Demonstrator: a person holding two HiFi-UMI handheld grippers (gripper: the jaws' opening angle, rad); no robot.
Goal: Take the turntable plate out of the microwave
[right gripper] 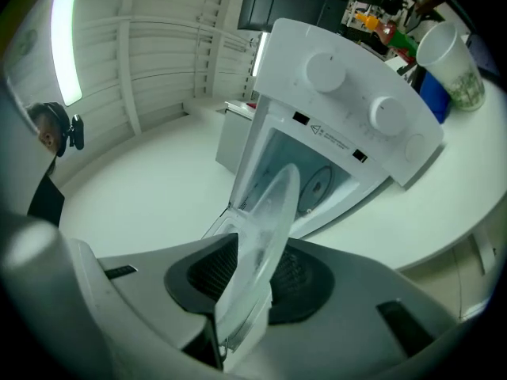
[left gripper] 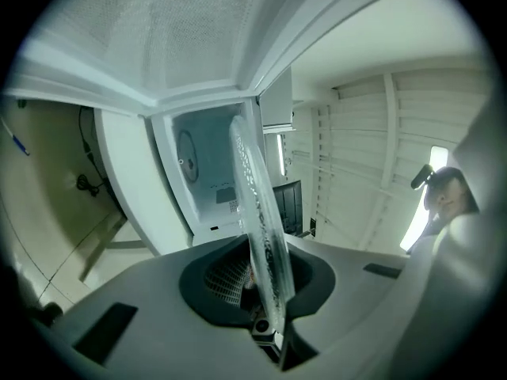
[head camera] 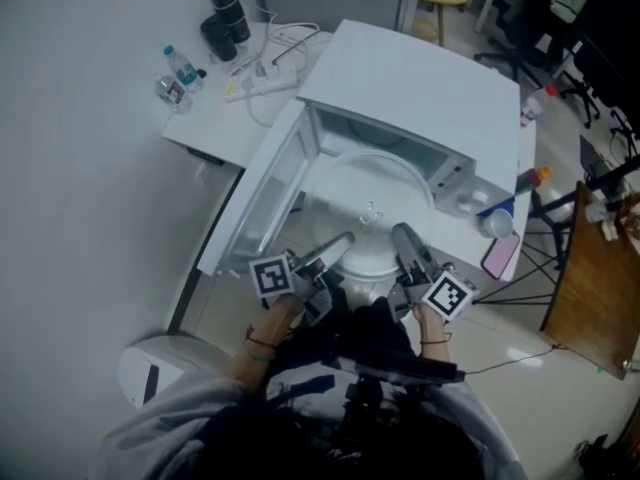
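the plate (head camera: pixel 370 193) sits in the middle of the frame, at the open front of the microwave (head camera: pixel 420 78), with its near edge sticking out toward the person. the door (head camera: pixel 255 193) hangs open at the left. the left gripper (head camera: pixel 345 240) pinches the plate's rim in its fingers, and the right gripper (head camera: pixel 403 233) pinches the rim just beside it. the plate looks like clear glass, so it is likely stiff, a bit heavy, slippery, and would break if dropped. two holds on the near rim seem right; keep it flat.
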